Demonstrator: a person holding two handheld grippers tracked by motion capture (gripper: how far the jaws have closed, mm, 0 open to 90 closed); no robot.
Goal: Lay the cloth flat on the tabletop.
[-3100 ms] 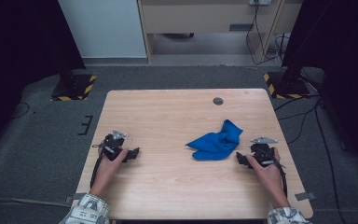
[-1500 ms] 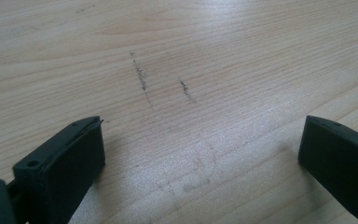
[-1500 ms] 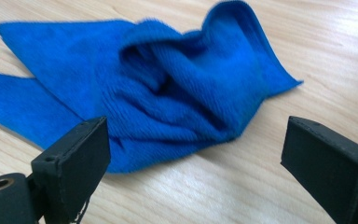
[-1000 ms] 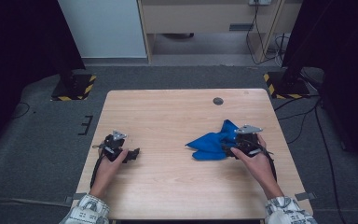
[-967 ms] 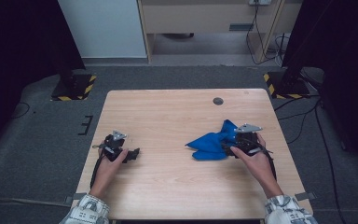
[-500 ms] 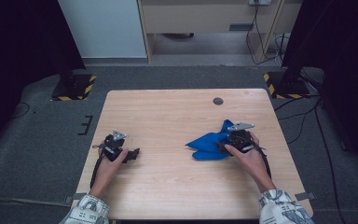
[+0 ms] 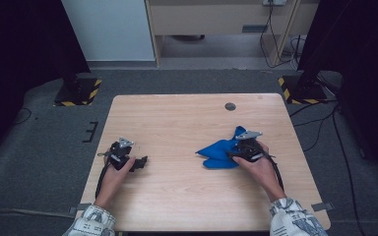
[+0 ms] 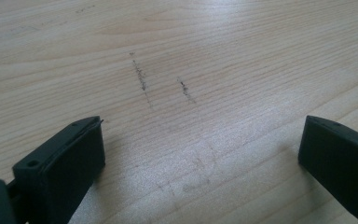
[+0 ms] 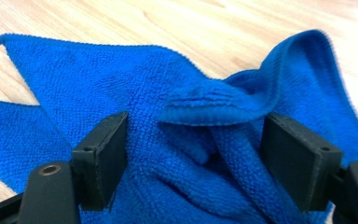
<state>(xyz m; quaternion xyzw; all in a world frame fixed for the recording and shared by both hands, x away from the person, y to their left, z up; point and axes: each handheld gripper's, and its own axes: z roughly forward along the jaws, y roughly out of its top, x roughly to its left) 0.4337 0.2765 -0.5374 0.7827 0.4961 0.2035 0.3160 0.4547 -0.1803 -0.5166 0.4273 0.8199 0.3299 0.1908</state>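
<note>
A crumpled blue cloth [image 7: 216, 153] lies on the right half of the wooden table [image 7: 187, 118]. My right gripper [image 7: 237, 152] is down on the cloth's right side. In the right gripper view its jaws straddle a raised fold of the cloth [image 9: 200, 100]. The right gripper [image 9: 193, 154] has just been closing, with the fold between the pads and some gap still left, so it is open. My left gripper [image 7: 139, 162] rests at the table's left side, open over bare wood [image 8: 200, 154] with nothing between its fingers.
A small dark round disc [image 7: 230, 106] sits near the table's far edge. Faint dark scuff marks [image 8: 142, 79] cross the wood ahead of the left gripper. Black stands with yellow-striped bases [image 7: 76, 93] flank the table on the grey floor.
The right hand has come from the table's right edge leftward onto the blue cloth and sunk a little. The left hand has kept still.
</note>
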